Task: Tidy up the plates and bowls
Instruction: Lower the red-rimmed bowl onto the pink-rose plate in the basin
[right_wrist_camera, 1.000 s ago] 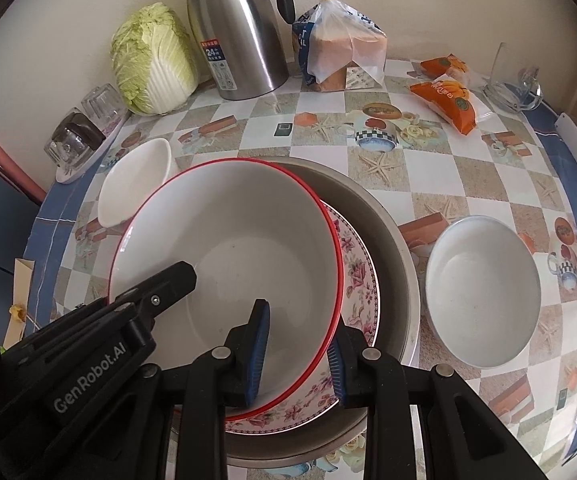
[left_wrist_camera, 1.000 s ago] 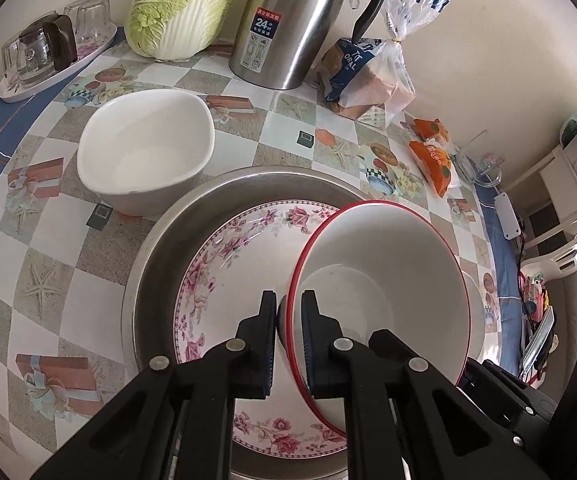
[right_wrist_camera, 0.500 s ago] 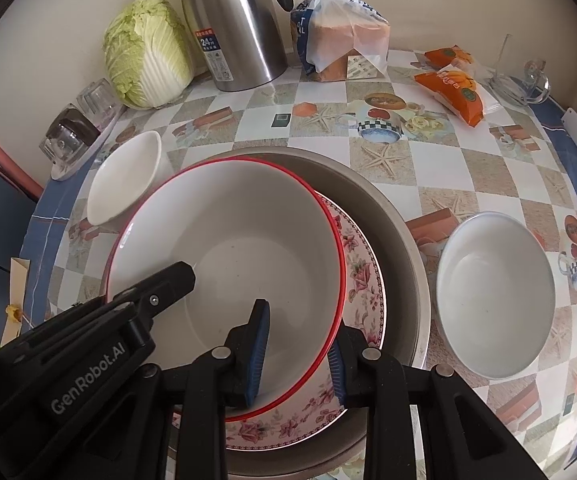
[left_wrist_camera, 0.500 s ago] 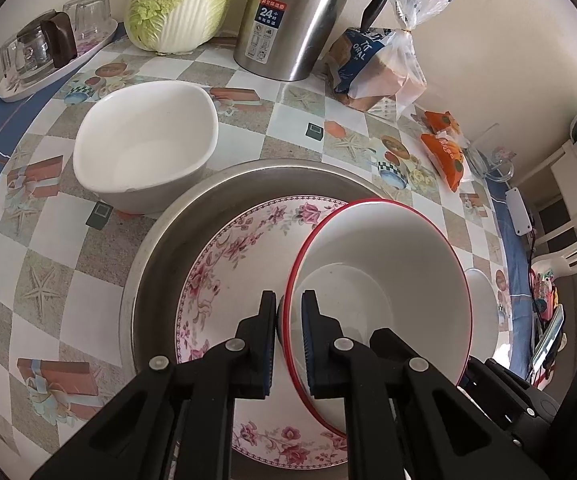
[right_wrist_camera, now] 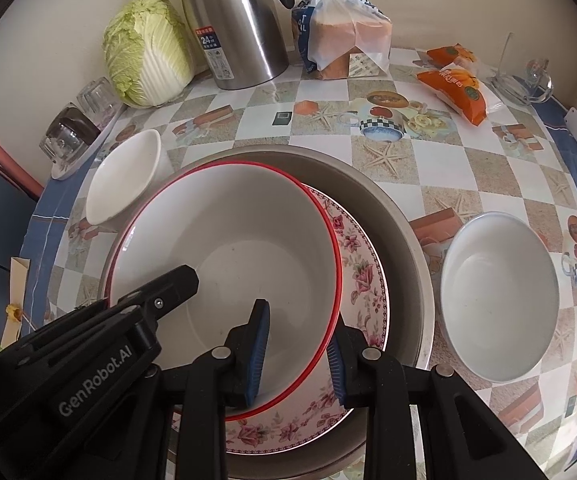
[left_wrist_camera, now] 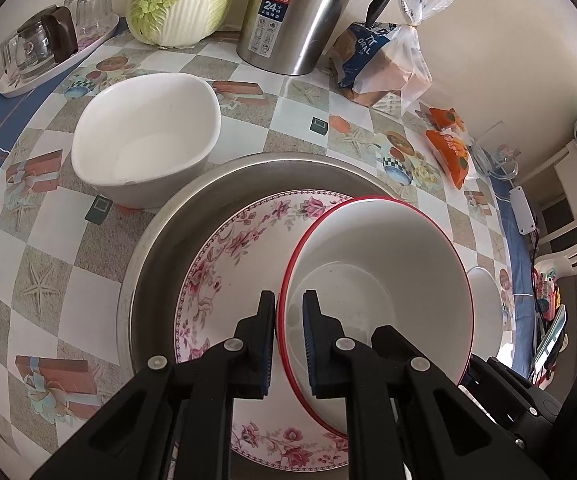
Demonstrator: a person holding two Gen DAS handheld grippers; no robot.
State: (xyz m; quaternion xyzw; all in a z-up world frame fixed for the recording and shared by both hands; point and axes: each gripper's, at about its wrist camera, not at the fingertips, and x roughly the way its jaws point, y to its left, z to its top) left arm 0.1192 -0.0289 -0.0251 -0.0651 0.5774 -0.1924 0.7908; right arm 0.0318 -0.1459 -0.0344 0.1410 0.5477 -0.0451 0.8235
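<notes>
checkered table (right_wrist_camera: 440, 184): three bowls (right_wrist_camera: 224, 248), apparently one floral plate (right_wrist_camera: 362, 276).

My left gripper (left_wrist_camera: 288, 320) points steeply down, its jaws nearly together and pinching a bowl (left_wrist_camera: 388, 280) rim, one pad inside, one outside. My right gripper (right_wrist_camera: 298, 344) points steeply down too, jaws set a little wider, clamped over the opposite rim of the same bowl.
</notes>
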